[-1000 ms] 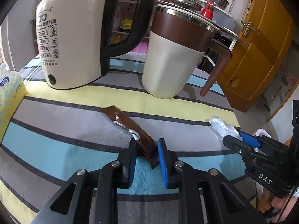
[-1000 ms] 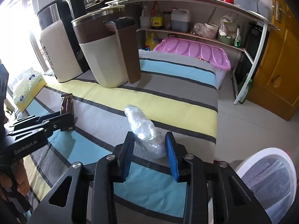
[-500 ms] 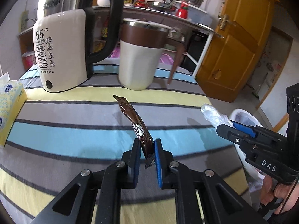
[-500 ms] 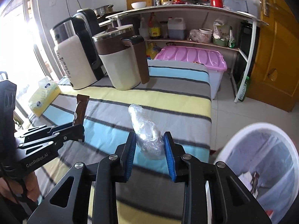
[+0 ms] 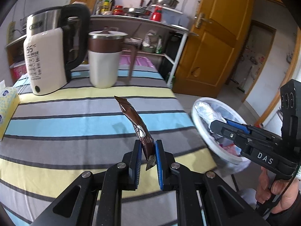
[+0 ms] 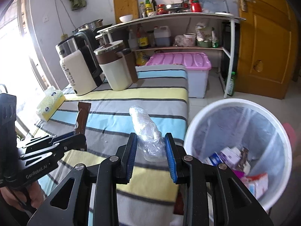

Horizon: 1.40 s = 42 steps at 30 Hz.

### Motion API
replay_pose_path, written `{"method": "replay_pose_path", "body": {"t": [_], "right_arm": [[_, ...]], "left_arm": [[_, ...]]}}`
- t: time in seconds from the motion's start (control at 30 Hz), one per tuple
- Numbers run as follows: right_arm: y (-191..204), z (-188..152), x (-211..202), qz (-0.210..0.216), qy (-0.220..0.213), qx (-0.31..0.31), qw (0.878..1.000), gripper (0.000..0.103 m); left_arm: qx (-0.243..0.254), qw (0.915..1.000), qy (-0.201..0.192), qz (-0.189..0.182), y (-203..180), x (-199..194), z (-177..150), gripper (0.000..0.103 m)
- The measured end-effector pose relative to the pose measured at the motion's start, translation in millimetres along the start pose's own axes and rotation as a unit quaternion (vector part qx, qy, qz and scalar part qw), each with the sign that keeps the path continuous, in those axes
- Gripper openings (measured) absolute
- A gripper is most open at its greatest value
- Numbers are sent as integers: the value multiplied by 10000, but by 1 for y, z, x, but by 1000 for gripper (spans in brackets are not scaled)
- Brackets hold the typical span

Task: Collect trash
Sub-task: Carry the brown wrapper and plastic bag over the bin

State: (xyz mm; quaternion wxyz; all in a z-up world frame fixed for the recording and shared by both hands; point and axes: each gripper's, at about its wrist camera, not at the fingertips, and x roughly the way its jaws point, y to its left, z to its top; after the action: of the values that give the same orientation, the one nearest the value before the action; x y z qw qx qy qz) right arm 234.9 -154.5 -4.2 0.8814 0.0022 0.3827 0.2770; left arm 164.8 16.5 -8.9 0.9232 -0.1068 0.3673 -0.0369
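Trash is held in both grippers, off the striped table (image 5: pixel 56 116). The left gripper (image 5: pixel 147 150) is clamped on the lower end of a brown sachet (image 5: pixel 136 126), whose long axis rises away toward the kettle (image 5: pixel 47 60) and mug (image 5: pixel 104 60). The right gripper (image 6: pixel 150 150) pinches a crumpled plastic wrap (image 6: pixel 146 133), pointing toward the far edge. Only the right view shows boxes inside the white bin (image 6: pixel 197 116) beside the table's right edge. A second ago both pieces lay on the cloth.
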Motion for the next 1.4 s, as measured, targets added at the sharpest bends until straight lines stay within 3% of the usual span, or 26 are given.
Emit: {"method": "replay_pose_path", "body": {"t": [0.57, 1.4], "right_arm": [[-43, -26, -62, -394, -308, 421, 9979, 31], [-107, -38, -68, -871, -271, 963, 9912, 31]], "left_arm": [[678, 9960, -47, -582, -74, -10, -6, 15], [1128, 9874, 237, -1083, -129, 49, 10, 15]]}}
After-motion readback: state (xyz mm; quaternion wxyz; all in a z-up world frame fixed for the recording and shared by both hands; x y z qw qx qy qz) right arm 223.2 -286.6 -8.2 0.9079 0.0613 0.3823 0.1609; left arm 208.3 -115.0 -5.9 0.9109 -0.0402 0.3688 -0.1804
